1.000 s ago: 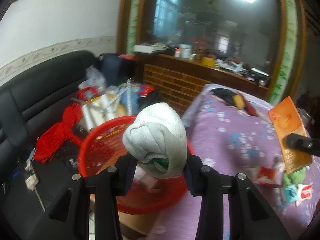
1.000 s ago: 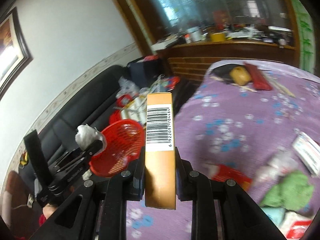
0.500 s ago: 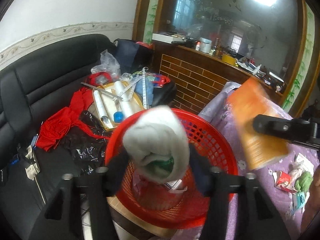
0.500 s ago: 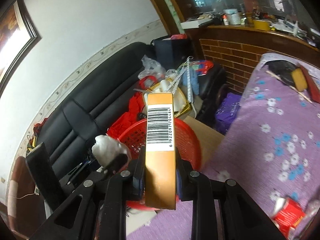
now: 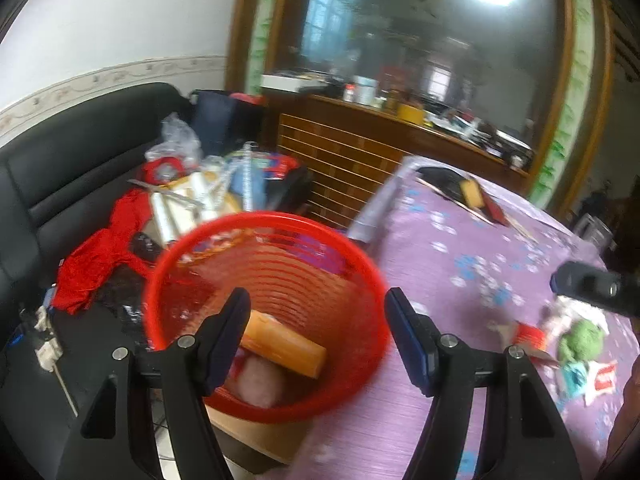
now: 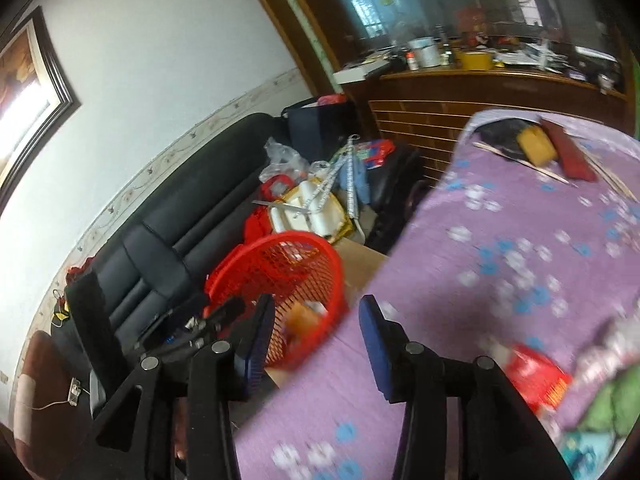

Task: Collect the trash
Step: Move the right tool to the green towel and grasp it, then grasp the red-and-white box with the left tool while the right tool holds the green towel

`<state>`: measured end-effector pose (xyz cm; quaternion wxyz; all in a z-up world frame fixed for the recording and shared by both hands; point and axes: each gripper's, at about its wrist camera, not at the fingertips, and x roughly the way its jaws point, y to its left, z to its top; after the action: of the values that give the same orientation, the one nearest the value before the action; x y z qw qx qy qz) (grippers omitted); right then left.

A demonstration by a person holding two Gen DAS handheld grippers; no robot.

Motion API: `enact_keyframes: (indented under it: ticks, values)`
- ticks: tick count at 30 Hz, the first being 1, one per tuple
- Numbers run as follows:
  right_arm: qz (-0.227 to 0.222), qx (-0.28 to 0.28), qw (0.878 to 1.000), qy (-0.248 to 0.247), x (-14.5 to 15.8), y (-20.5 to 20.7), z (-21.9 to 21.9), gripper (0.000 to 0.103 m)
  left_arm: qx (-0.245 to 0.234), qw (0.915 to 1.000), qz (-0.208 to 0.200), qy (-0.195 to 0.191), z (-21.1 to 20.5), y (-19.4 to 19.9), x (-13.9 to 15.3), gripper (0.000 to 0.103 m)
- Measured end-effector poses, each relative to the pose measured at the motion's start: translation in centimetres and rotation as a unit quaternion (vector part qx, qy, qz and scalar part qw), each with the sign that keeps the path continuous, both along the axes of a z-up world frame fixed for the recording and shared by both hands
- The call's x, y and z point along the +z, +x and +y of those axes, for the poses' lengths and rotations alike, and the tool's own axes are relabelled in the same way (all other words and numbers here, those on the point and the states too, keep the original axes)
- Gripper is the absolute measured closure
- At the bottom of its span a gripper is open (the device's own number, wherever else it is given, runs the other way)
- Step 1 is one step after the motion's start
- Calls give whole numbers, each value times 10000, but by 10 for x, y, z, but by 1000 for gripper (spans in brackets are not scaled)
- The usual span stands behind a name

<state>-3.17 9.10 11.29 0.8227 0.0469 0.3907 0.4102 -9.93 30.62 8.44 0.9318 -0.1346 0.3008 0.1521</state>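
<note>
**Both loads dropped: wad and carton now lie in the red basket**

Half a second ago the left gripper (image 5: 316, 332) was clamped on a whitish crumpled wad and the right gripper (image 6: 316, 334) on an orange carton with a barcode. Now both stand spread wide with nothing between their fingers. The orange carton (image 5: 286, 348) lies tilted inside the red basket (image 5: 352, 248), and a pale rounded lump beneath it, blurred but most likely the whitish wad (image 5: 260, 380), rests on the basket floor, touching the carton. From the right wrist view the basket (image 6: 256, 264) sits just beside the edge of the purple-clothed desk (image 6: 520, 240), with an orange blur inside it that matches the carton.

For the task, this means two pieces of trash are collected and both grippers are free for another pick. More litter waits on the desk (image 5: 460, 248): a red packet (image 6: 536, 376), a green crumpled lump (image 5: 582, 338) and a small red-and-white wrapper (image 5: 602, 376) lie near one another at the right side, well apart from the basket. The right gripper's tip (image 5: 588, 286) shows just above that cluster in the left wrist view, so it seems better placed for the next grab. The litter is soft and flat, so pinching it cleanly off the cloth may be fiddly.
</note>
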Motion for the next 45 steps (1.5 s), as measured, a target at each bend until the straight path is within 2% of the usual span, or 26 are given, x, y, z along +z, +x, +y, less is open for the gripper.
enact_keyframes:
  ticks: [4,6,9,14,16,18,23,26,28,30,33,36,40,43,45]
  values:
    - [-19,-453,9990,-23,-4,-6,-68,53,-454,9989,78,37,-46,12,0,35]
    - [-76,-681,9975,-145,-7,-2,-98,45,-706,9974,118,90,-71,18,0,35]
    - [-114,-1086,9918,-659,-15,14,-156,39,-1047,9941,174,217,-105,26,1,34]
    - [-117,-1107,9817,-1547,-35,48,-216,32,-1517,9869,291,458,-152,33,-4,33]
    - [-77,-962,9818,-1637,-43,57,-227,29,-1668,9841,352,501,-167,36,-6,32]
    - [-45,-603,9829,-1738,-51,63,-229,20,-1816,9811,411,525,-178,39,-9,32]
    - [-88,-261,9751,-2200,-72,77,-219,19,-2014,9764,488,608,-193,41,-12,32]
    - [59,-421,9710,-2355,-85,90,-221,19,-2067,9751,522,611,-197,43,-13,32]
    - [249,-428,9738,-2217,-92,94,-223,24,-2096,9743,548,621,-199,45,-15,31]
    - [264,-480,9761,-2105,-93,92,-225,40,-2117,9736,579,634,-201,47,-18,31]
    - [210,-684,9793,-1892,-83,84,-228,47,-2143,9728,625,614,-202,52,-21,31]
    - [-91,-1027,9824,-1557,-59,69,-232,48,-2163,9728,663,495,-200,57,-24,31]
    - [-625,-1543,9854,-361,-17,49,-246,48,-2225,9714,806,219,-201,67,-28,31]
    - [-1052,-1632,9807,234,-5,38,-248,48,-2326,9668,1034,-239,-201,81,-35,31]
    - [-1059,-1602,9800,529,-8,36,-250,48,-2194,9662,1221,-587,-196,90,-41,31]
